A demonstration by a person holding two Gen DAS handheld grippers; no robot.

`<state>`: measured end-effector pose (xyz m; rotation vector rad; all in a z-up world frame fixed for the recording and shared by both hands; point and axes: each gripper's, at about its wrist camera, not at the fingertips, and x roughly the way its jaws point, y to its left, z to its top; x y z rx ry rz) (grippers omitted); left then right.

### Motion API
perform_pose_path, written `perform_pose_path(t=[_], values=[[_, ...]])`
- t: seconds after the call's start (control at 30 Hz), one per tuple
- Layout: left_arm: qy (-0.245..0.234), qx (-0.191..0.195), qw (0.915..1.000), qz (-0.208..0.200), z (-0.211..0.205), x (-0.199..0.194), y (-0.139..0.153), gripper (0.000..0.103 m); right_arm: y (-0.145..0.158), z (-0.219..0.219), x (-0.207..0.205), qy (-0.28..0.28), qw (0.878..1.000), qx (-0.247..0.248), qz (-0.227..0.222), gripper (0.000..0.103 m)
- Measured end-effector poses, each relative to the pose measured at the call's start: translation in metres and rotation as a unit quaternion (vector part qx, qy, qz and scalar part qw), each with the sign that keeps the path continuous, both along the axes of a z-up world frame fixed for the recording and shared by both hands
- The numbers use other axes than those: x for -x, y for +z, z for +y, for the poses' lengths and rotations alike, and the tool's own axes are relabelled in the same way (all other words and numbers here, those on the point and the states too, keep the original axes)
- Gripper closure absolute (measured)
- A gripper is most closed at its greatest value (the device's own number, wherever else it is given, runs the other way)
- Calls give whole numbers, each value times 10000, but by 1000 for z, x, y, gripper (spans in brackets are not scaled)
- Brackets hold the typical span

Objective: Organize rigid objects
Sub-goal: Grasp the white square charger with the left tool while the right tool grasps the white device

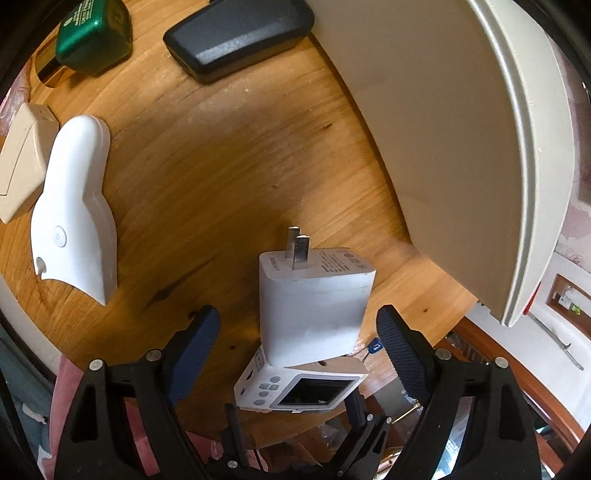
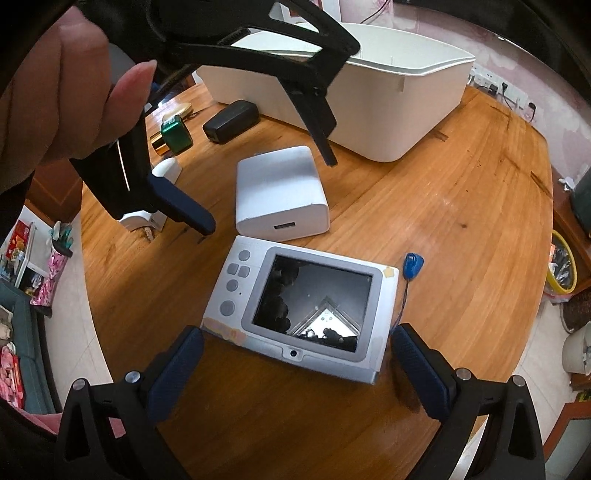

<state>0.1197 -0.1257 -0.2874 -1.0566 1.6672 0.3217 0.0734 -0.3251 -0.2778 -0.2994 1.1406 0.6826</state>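
Note:
A white plug charger point(image 1: 314, 302) point(image 2: 280, 192) lies on the round wooden table point(image 1: 221, 166) point(image 2: 461, 229), prongs pointing away from me. My left gripper point(image 1: 299, 339) is open, its pads on either side of the charger, apart from it; it also shows above the charger in the right wrist view point(image 2: 266, 192). A white handheld device with a dark screen point(image 2: 306, 306) point(image 1: 299, 387) lies just behind the charger. My right gripper point(image 2: 295, 365) is open, its pads on either side of the device's near end. A big white bin point(image 2: 369, 96) point(image 1: 443, 129) stands at the back.
A white curved gadget point(image 1: 74, 221) point(image 2: 166, 170), a beige box point(image 1: 18, 166), a green bottle point(image 1: 96, 33) point(image 2: 176, 133) and a black case point(image 1: 240, 33) point(image 2: 231, 120) lie on the table's far left. A small blue tag on a string point(image 2: 413, 266) lies right of the device.

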Motion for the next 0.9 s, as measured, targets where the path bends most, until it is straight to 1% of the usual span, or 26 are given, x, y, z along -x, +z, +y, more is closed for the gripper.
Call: perform_pose_path(t=[0.07,0.2,0.3,0.37,0.43,0.5,0.53,0.6,0.73,0.83,0.9], values=[[6,-9,10000,30,-1,-2,-1,22,0,0,0,22,10000,-7,6,1],[-74,-95,9999,26,-7,-4,0,23,0,-2,-1,41,10000,-40,23,1],[-268,-197,9994,121,-14,-9,2,23,0,-2,-2,70,10000,-31,49,1],[-363,-293,9987,208,-15,-11,2,28,1,-2,-3,81,9999,-35,74,1],[-404,-334,9983,239,-17,-14,3,30,1,-4,-5,87,9999,-57,109,1],[-372,-274,9987,198,-21,-13,2,35,2,-5,-7,91,9998,-70,136,1],[-340,-199,9991,148,-26,-14,3,42,3,-6,-7,89,9998,-77,142,1],[-334,-147,9993,124,-26,-11,-2,42,3,-7,-7,84,9998,-88,154,1],[-420,-134,9989,144,-23,-8,-1,42,3,-7,-10,108,9998,-49,152,1],[-420,-138,9990,68,-19,-6,1,42,3,-1,-8,189,9998,72,63,1],[-360,-129,9993,-53,-15,-4,2,42,2,4,-7,255,9995,180,-4,1]])
